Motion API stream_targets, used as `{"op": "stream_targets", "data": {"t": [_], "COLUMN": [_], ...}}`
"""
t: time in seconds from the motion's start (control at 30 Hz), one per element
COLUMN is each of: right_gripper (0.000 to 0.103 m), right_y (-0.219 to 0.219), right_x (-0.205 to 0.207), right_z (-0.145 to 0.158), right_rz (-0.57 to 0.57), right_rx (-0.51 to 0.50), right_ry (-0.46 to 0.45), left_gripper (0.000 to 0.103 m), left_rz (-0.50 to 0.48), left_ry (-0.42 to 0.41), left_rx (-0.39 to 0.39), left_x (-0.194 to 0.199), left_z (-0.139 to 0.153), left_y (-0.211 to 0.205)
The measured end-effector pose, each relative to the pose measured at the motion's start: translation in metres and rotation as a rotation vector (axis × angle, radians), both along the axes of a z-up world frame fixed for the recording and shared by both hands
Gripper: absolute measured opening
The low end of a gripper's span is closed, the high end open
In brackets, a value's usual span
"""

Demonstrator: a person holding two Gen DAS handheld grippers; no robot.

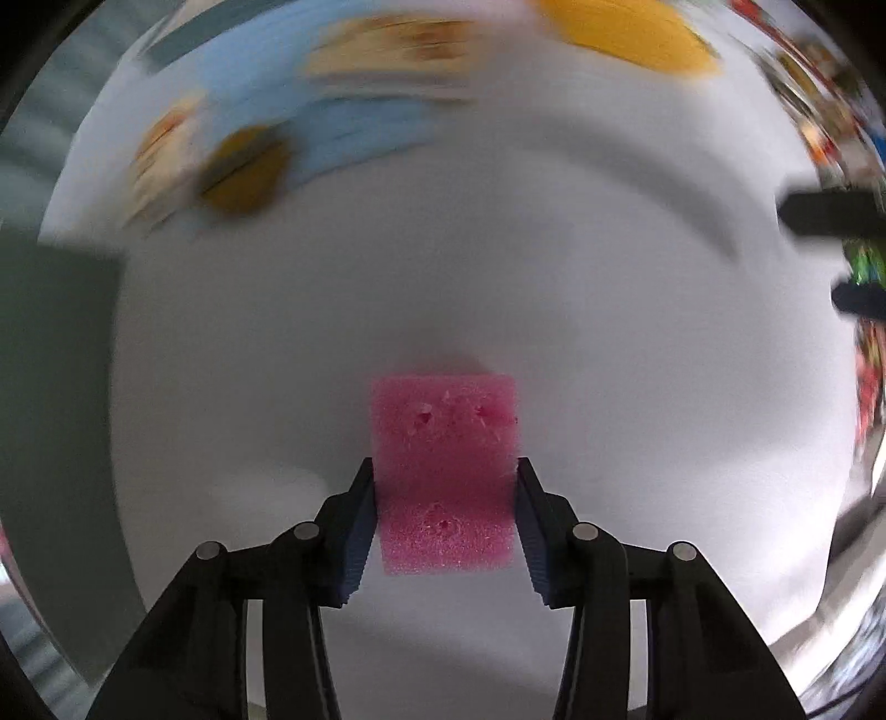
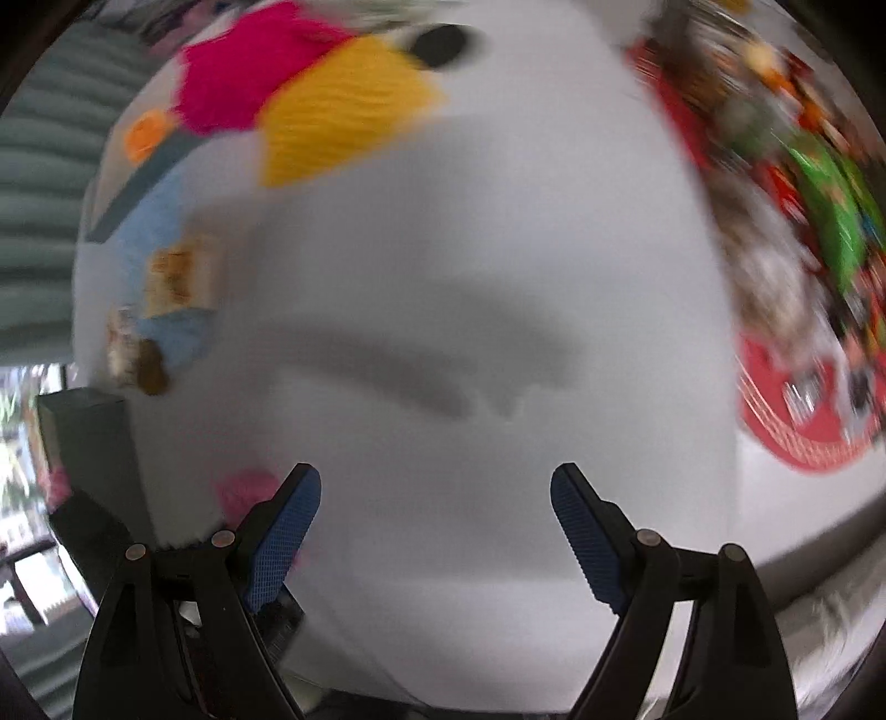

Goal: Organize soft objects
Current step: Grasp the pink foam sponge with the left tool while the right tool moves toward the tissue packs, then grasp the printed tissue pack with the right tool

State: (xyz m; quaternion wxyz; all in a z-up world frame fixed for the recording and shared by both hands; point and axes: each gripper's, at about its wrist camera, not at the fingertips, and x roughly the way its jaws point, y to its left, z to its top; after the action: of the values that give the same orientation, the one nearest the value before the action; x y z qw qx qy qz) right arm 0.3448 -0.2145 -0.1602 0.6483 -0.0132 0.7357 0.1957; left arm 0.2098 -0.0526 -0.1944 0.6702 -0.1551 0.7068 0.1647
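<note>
My left gripper (image 1: 446, 471) is shut on a pink foam sponge (image 1: 446, 437), held between both pads above the white table (image 1: 554, 288). My right gripper (image 2: 434, 482) is open and empty over the white table (image 2: 443, 277). A blurred pink shape, probably the same sponge (image 2: 243, 490), shows just left of its left finger. A yellow cloth (image 2: 343, 105) and a magenta cloth (image 2: 243, 72) lie at the far side. The yellow cloth (image 1: 631, 33) also shows at the top of the left wrist view. My right gripper's dark fingers (image 1: 830, 213) show at that view's right edge.
A light blue cloth (image 1: 354, 127) with patterned items and a brown disc (image 1: 243, 169) lies at the far left. A red mat with colourful packets (image 2: 803, 266) lies at the right. A dark round object (image 2: 440, 44) sits beyond the yellow cloth. Both views are motion-blurred.
</note>
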Motion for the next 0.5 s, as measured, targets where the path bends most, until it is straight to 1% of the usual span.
{"op": "stream_targets", "data": {"t": [0.07, 0.1, 0.17, 0.23, 0.3, 0.37, 0.4, 0.43, 0.47, 0.5], "right_gripper": [0.088, 0.088, 0.088, 0.088, 0.088, 0.088, 0.088, 0.091, 0.094, 0.094], "right_y": [0.041, 0.064, 0.105, 0.14, 0.176, 0.206, 0.217, 0.228, 0.232, 0.236], "right_x": [0.009, 0.011, 0.021, 0.028, 0.034, 0.036, 0.034, 0.033, 0.031, 0.03], "right_z": [0.001, 0.006, 0.0, -0.005, -0.011, -0.019, -0.025, -0.034, -0.035, -0.034], "right_rz": [0.05, 0.071, 0.092, 0.087, 0.101, 0.146, 0.166, 0.179, 0.178, 0.181], "right_rx": [0.037, 0.048, 0.067, 0.077, 0.065, 0.037, 0.013, -0.022, -0.025, -0.028], "right_ry": [0.0, 0.002, 0.01, 0.017, -0.003, -0.027, -0.029, -0.024, -0.038, -0.062], "left_gripper": [0.048, 0.048, 0.048, 0.048, 0.048, 0.048, 0.048, 0.048, 0.048, 0.048], "left_rz": [0.078, 0.092, 0.099, 0.101, 0.127, 0.162, 0.163, 0.162, 0.163, 0.162], "left_ry": [-0.005, -0.005, -0.005, -0.004, -0.008, -0.013, -0.01, -0.008, -0.008, -0.008], "left_rx": [-0.03, -0.028, -0.025, -0.01, -0.015, -0.028, -0.028, -0.027, -0.029, -0.029], "left_x": [-0.012, -0.013, -0.012, -0.012, -0.014, -0.022, -0.021, -0.026, -0.027, -0.027], "left_z": [-0.002, -0.002, -0.003, -0.003, -0.003, -0.002, -0.002, 0.0, 0.0, 0.0], "left_y": [0.021, 0.025, 0.027, 0.024, 0.025, 0.012, 0.012, 0.026, 0.031, 0.03]}}
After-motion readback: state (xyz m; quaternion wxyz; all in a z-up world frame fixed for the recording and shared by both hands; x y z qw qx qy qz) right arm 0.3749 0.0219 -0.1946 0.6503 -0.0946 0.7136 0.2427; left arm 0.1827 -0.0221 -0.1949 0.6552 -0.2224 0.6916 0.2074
